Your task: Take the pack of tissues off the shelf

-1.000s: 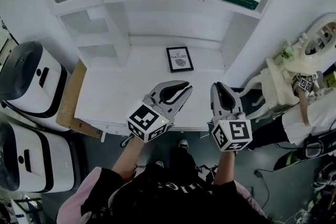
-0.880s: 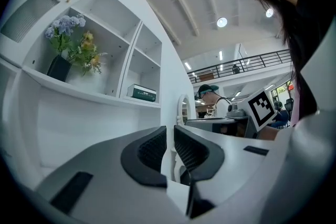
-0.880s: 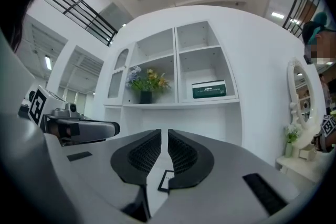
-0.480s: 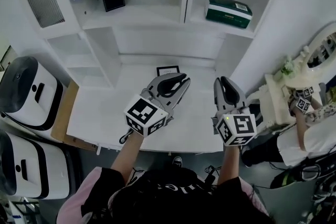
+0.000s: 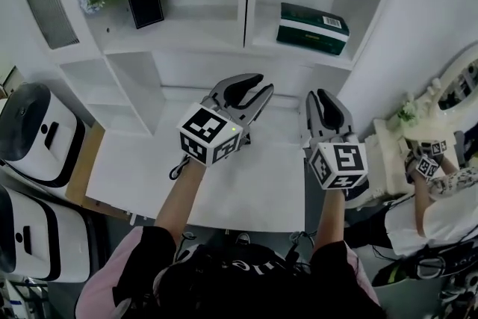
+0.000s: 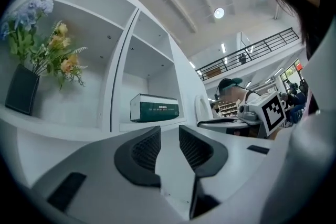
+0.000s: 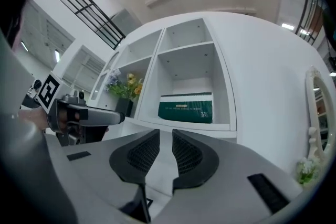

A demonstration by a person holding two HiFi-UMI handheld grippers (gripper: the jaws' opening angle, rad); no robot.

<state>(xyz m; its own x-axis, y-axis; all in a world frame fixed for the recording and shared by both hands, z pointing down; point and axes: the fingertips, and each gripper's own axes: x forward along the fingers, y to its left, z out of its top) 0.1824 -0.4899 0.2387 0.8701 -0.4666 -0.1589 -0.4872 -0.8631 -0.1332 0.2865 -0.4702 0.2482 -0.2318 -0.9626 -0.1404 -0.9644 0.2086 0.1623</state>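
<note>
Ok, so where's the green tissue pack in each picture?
Head view: the pack of tissues lies at upper right, in the right-hand shelf compartment.
Left gripper view: the pack is just left of the middle.
Right gripper view: the pack is near the middle.
Shared landmark: the black vase of flowers, one compartment to the pack's left in every view.

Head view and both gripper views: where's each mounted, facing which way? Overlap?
Head view: on the person's head, facing steeply down at shelf unit and desk; shows both forearms, left gripper, right gripper.
Left gripper view: rides the left gripper, faces the shelves along its just-opening jaws, nothing between; right gripper beside.
Right gripper view: rides the right gripper, faces the shelves along its shut jaws; left gripper beside.
Shared: all three show the green tissue pack and flower vase.
</note>
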